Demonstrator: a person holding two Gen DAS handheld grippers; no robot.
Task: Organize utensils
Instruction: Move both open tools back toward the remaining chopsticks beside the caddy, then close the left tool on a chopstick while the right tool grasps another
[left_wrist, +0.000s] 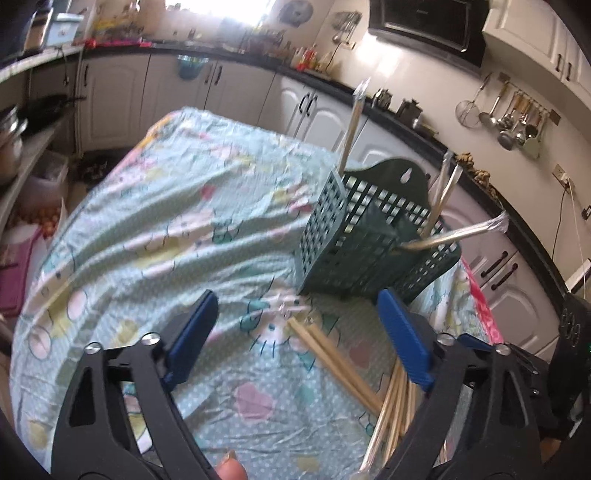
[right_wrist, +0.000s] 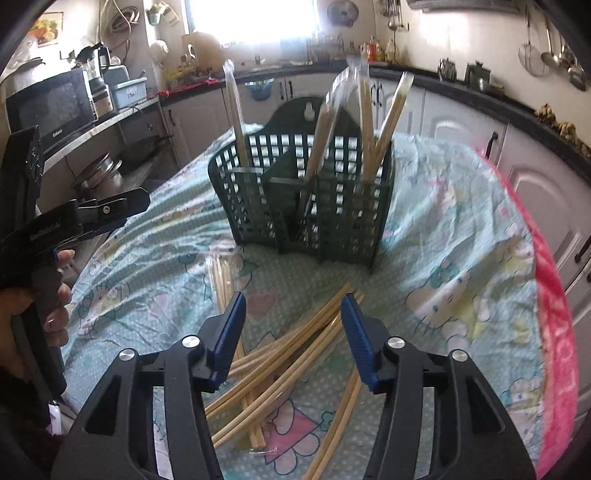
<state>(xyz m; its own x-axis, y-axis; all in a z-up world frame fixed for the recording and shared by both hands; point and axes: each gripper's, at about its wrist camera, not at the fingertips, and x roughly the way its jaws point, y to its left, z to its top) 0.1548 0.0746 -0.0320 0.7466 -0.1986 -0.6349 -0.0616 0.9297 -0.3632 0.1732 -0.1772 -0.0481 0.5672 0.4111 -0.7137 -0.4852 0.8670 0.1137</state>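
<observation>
A dark green slotted utensil basket (left_wrist: 369, 236) (right_wrist: 314, 206) stands on the patterned tablecloth, with several wrapped chopstick pairs (right_wrist: 365, 110) upright in its compartments. Loose chopsticks (left_wrist: 332, 354) (right_wrist: 280, 362) lie scattered on the cloth in front of it. My left gripper (left_wrist: 298, 295) hangs open just above the cloth, short of the basket, and the loose sticks lie near its right finger. Over the pile my right gripper (right_wrist: 293, 297) is open, with sticks under the gap and nothing pressed between the pads. A hand (right_wrist: 55, 295) holds the left gripper's handle at the left edge.
The table (left_wrist: 147, 206) wears a light blue cartoon cloth with a pink towel (right_wrist: 554, 314) along its right edge. Kitchen cabinets and a dark counter (left_wrist: 406, 122) ring the room. A microwave (right_wrist: 51, 107) and pots stand on shelves at the left.
</observation>
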